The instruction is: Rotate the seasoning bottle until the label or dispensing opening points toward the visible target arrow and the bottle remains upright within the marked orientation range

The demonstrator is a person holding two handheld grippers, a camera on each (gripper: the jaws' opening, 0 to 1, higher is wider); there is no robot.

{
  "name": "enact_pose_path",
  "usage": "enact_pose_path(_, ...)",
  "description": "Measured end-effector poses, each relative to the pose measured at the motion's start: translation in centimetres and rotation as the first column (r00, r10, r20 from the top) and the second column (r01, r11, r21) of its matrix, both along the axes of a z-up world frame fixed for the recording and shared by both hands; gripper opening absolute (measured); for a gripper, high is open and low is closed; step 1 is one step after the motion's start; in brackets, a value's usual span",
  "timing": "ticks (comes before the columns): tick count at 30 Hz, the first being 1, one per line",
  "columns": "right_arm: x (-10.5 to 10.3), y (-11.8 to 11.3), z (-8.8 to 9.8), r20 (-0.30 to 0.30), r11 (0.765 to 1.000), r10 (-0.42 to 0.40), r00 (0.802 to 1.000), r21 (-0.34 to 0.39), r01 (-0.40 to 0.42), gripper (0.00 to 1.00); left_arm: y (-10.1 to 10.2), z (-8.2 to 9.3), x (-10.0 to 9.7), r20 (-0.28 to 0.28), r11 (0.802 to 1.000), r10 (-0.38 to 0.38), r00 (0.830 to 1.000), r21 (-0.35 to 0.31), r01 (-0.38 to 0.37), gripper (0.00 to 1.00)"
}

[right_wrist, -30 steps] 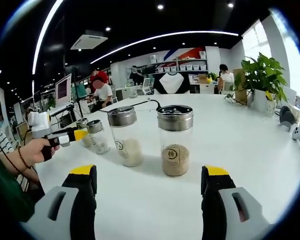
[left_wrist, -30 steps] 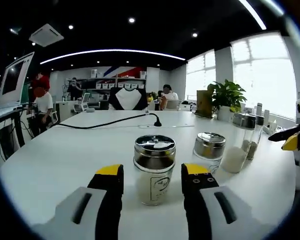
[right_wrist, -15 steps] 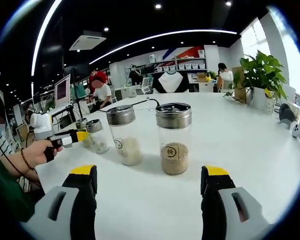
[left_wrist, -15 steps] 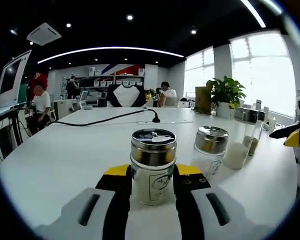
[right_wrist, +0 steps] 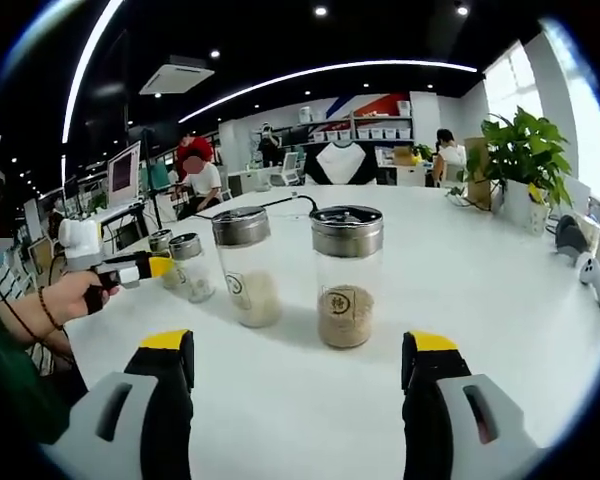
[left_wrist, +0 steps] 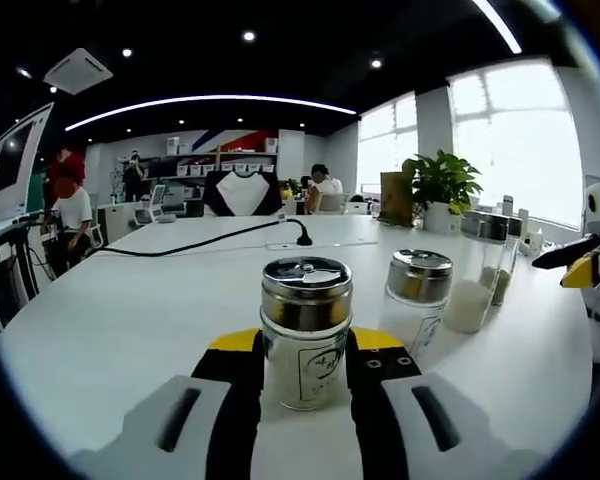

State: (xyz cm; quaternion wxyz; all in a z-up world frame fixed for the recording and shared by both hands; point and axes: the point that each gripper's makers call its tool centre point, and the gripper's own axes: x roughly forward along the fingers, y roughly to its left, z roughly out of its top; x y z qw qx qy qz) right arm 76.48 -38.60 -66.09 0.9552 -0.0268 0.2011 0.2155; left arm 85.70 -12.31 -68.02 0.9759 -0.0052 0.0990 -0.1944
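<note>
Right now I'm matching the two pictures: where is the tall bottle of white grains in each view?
Left gripper view: tall bottle of white grains, right of centre, beyond the small bottle clamped in the left gripper.
Right gripper view: left of centre, beside the brown-filled bottle.
Shared landmark: the potted plant.

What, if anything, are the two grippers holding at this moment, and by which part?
The left gripper clamps the short glass seasoning jar with steel lid by its lower body. The right gripper holds nothing.
</note>
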Motion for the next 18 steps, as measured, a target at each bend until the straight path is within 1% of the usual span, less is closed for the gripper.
enact_pose_path(1, 0.01, 0.11, 0.00, -0.001, 1.000, 0.000, 1.000, 0.009, 0.000, 0.88, -0.01, 0.00, 0.01, 0.001, 1.000, -0.004, 1.000, 0.000, 0.004, 0.34)
enact_pose_path(3, 0.16, 0.31, -0.11, -0.021, 0.998, -0.001, 1.000, 0.058, 0.002, 0.87, 0.00, 0.00, 0.05, 0.007, 1.000, -0.012, 1.000, 0.000, 0.012, 0.34)
enact_pose_path(4, 0.28, 0.24, 0.02, -0.019, 0.998, -0.003, 1.000, 0.067, 0.004, 0.87, 0.00, 0.01, 0.06, 0.009, 1.000, -0.019, 1.000, 0.000, 0.019, 0.34)
enact_pose_path(8, 0.56, 0.06, 0.33, -0.003, 0.998, -0.013, 1.000, 0.058, 0.013, 0.87, -0.03, 0.02, 0.09, 0.016, 0.999, -0.041, 0.999, -0.001, 0.041, 0.34)
enact_pose_path(18, 0.51, 0.13, -0.28, -0.021, 0.996, -0.020, 1.000, 0.082, 0.022, 0.87, -0.18, 0.06, -0.01, 0.033, 0.995, -0.104, 0.994, -0.007, 0.104, 0.34)
